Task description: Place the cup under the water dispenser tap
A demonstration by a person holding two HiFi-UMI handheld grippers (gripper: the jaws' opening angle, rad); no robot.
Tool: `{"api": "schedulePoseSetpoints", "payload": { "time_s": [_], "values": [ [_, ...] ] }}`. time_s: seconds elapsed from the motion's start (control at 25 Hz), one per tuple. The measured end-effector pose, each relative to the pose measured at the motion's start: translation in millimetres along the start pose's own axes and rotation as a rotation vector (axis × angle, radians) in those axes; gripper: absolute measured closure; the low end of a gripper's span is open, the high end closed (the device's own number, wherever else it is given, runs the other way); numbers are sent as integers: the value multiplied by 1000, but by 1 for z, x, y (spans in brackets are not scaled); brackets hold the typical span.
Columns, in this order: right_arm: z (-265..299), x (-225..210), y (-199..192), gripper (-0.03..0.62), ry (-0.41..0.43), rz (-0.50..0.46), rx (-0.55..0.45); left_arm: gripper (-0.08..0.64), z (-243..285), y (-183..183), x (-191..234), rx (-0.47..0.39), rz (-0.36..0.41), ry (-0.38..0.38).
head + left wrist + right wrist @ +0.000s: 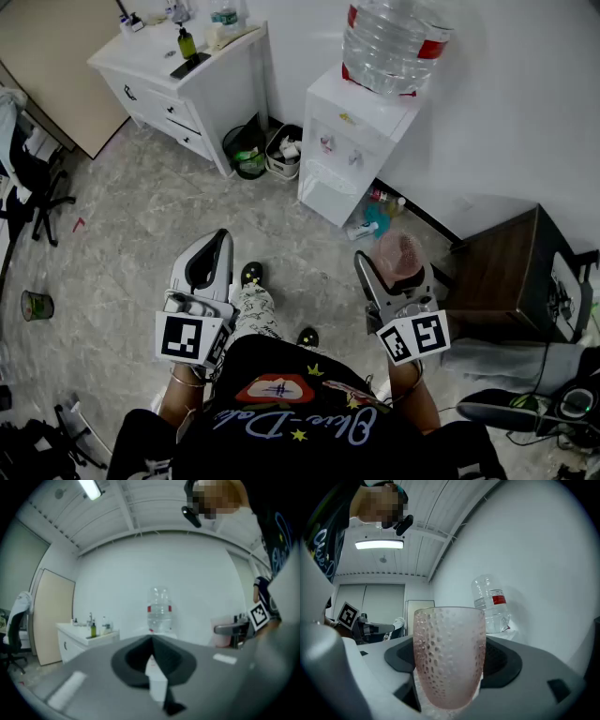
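Observation:
A pink dimpled glass cup (401, 253) stands upright between the jaws of my right gripper (397, 269), which is shut on it. In the right gripper view the cup (449, 658) fills the middle and hides the jaw tips. The white water dispenser (349, 155) stands against the wall ahead of the cup, with its two taps (340, 150) on the front and a large clear bottle (389, 42) on top. My left gripper (217, 248) is held level over the floor at the left, shut with nothing in it; its jaws (152, 660) meet in the left gripper view.
A white drawer cabinet (187, 89) stands at the back left, with two bins (248, 150) between it and the dispenser. A dark wooden side table (511, 277) is close on the right. Small items (375, 216) lie at the dispenser's foot. An office chair (28, 187) is far left.

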State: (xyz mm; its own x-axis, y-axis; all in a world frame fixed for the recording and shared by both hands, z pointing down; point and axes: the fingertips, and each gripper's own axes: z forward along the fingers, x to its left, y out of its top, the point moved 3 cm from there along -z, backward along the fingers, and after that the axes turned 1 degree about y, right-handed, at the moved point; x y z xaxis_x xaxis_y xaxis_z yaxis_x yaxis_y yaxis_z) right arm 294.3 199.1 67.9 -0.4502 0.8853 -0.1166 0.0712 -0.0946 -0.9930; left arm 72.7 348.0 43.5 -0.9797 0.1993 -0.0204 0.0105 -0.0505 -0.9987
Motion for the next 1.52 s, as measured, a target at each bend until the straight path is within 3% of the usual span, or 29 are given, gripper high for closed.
{"api": "schedulePoseSetpoints", "payload": {
  "time_s": [0.2,0.4,0.6,0.8,1.08,1.2,1.32,1.52],
  "values": [
    [77,-14,-12,201,-15,-14,-11,557,70,-17,52,24,-8,-29],
    [163,-27,-37,201,-174,3,-22,557,167,-26,114,60,-1,-183],
    [243,-41,-53,201,-275,-27,-31,557,252,-51,154,153,-71,-364],
    [291,-63,-94,201,-411,1,-26,557,314,-89,158,89,-24,-506],
    [337,-101,-203,201,-453,0,-7,557,375,-201,169,130,-96,-416],
    [340,-119,-264,201,-483,13,14,557,378,-248,168,175,-125,-414],
    [348,-146,-314,201,-532,38,-29,557,377,-295,169,230,-138,-428],
    [376,-166,-377,201,-559,-42,-14,557,356,-350,183,344,-99,-420]
  ]
}}
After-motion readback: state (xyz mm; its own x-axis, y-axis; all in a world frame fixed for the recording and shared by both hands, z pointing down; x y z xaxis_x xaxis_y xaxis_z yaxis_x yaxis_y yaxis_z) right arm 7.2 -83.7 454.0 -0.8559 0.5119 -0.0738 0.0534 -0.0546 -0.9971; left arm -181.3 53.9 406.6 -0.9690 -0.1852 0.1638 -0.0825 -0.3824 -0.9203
